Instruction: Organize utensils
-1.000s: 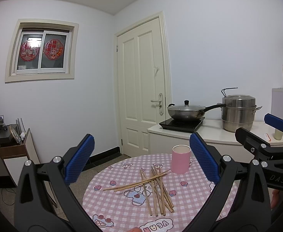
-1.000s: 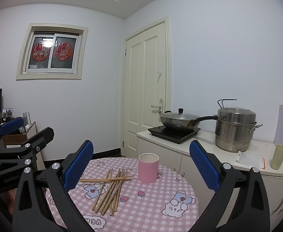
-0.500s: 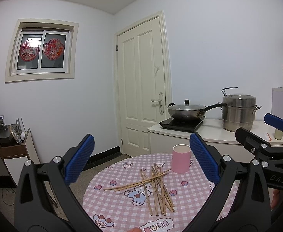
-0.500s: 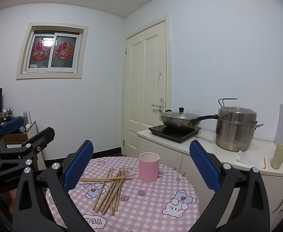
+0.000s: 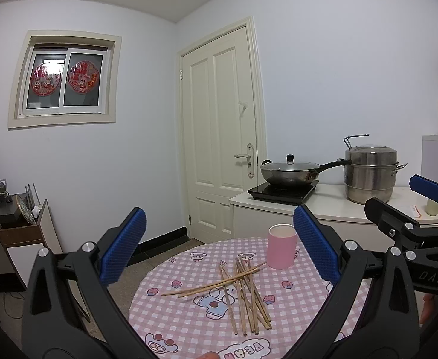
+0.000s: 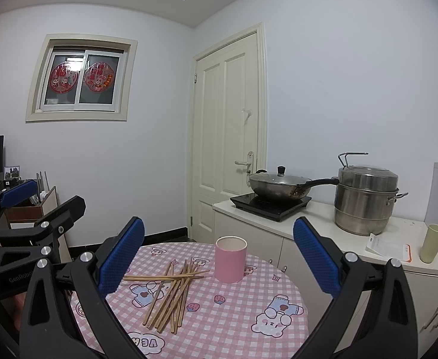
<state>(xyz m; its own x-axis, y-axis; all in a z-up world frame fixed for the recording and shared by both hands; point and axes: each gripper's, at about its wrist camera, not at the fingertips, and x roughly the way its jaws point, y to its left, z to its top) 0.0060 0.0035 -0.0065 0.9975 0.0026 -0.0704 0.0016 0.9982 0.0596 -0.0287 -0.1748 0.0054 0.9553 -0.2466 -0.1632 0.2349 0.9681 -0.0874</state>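
Tablecloth (image 6: 233, 308): chopsticks (image 6: 171, 293) beside cup (image 6: 230, 259)

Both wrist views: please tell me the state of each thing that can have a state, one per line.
Left gripper: open, empty.
Right gripper: open, empty.
Chopsticks: loose pile lying flat on the table.
Pink cup: upright, no chopsticks in it.
Door: closed.
Wok: lid on, sitting on the cooktop.
Steamer pot: lid on.

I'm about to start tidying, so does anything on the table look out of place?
Yes. The chopsticks lie loose in a heap on the table, two crossing the rest, beside the upright pink cup instead of inside it. Nothing looks spilled or broken.
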